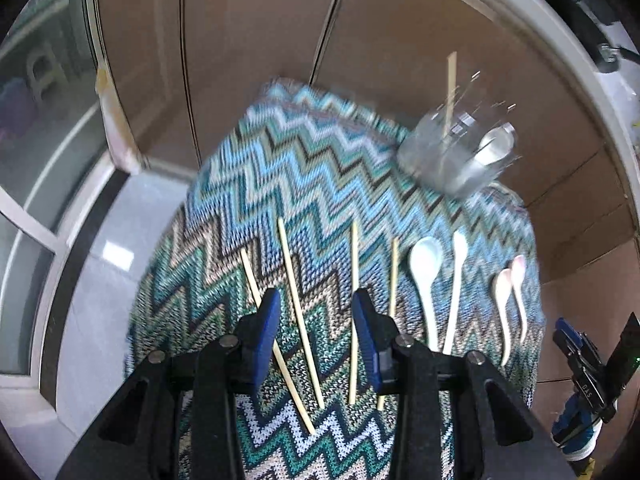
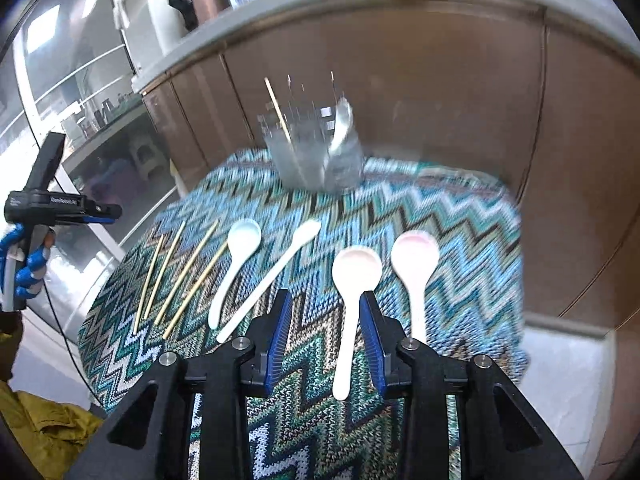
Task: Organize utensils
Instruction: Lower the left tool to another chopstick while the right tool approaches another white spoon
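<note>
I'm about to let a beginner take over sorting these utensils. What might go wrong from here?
The clear glass holder stands near the cloth's far edge, so a bump might tip it. The chopsticks lie close together, so the open left tongs may catch two. The spoon between the right tongs looks smooth and could slip.

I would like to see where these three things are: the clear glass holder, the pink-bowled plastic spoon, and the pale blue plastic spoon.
Clear glass holder (image 2: 316, 152): right wrist view, on its front wall.
Pink-bowled plastic spoon (image 2: 415, 249): right wrist view, on its bowl.
Pale blue plastic spoon (image 2: 244, 234): right wrist view, on its bowl.
</note>
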